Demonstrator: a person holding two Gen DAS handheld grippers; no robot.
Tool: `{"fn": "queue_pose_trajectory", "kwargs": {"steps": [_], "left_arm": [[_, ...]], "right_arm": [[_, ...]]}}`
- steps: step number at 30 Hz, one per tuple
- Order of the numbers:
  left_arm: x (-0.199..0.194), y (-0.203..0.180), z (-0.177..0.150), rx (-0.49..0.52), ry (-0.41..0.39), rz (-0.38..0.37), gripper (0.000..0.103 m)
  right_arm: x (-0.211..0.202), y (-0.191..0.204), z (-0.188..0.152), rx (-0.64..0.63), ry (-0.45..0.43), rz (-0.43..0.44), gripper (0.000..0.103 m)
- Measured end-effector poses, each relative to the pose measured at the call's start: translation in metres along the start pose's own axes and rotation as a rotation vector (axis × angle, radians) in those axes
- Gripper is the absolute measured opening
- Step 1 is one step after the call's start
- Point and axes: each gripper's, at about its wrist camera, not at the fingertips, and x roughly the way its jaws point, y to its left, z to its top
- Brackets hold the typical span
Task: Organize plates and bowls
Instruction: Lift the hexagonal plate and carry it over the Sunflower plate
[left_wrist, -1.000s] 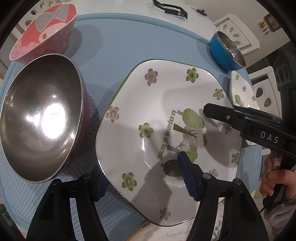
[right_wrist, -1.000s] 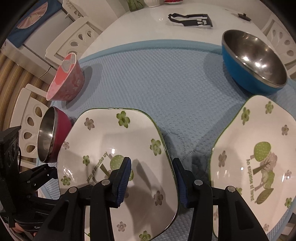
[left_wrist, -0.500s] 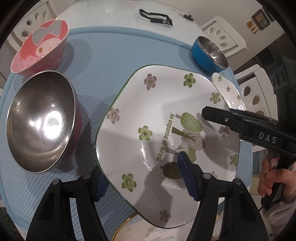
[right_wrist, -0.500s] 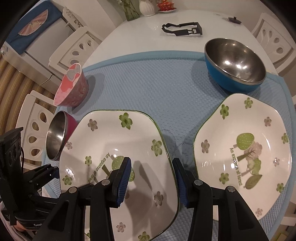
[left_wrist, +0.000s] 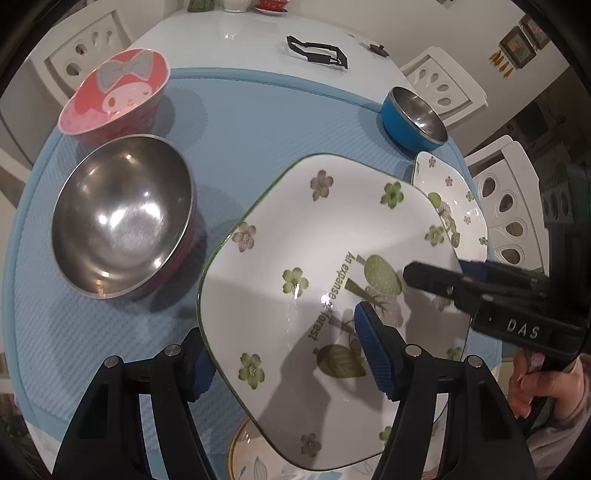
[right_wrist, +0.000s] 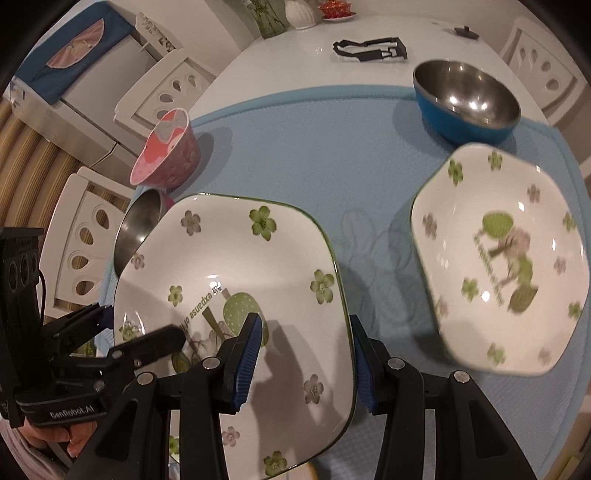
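Taking the blue mat (left_wrist: 258, 122) as the landmark and going left to right, the pink bowl (left_wrist: 114, 98) and steel bowl (left_wrist: 122, 218) sit unstacked at its left, the big flowered plate (left_wrist: 314, 266) is raised over its near middle, and a second flowered plate (right_wrist: 498, 258) and the blue bowl (right_wrist: 465, 101) wait at its right, so most of the sorting looks undone. The left gripper (left_wrist: 284, 347) clamps the big plate's left edge and the right gripper (right_wrist: 306, 354) its right edge; against the earlier frames the plate sits higher, uncovering a yellow-rimmed plate (left_wrist: 255, 454) beneath

Left tool (left_wrist: 280, 354) and right tool (right_wrist: 303, 354) both point steeply downward, each clamped closed.
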Motion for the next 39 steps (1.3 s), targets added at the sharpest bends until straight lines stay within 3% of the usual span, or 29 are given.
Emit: {"fn": "queue_pose_trajectory", "kwargs": {"steps": [15, 39], "left_arm": [[-0.011, -0.002, -0.042, 0.010, 0.007, -0.006, 0.065], [-0.014, 0.003, -0.098, 0.002, 0.049, 0.028, 0.065]], "right_arm": [[-0.012, 0.011, -0.047, 0.014, 0.004, 0.012, 0.045], [0.003, 0.030, -0.113, 0.033, 0.077, 0.027, 0.046]]}}
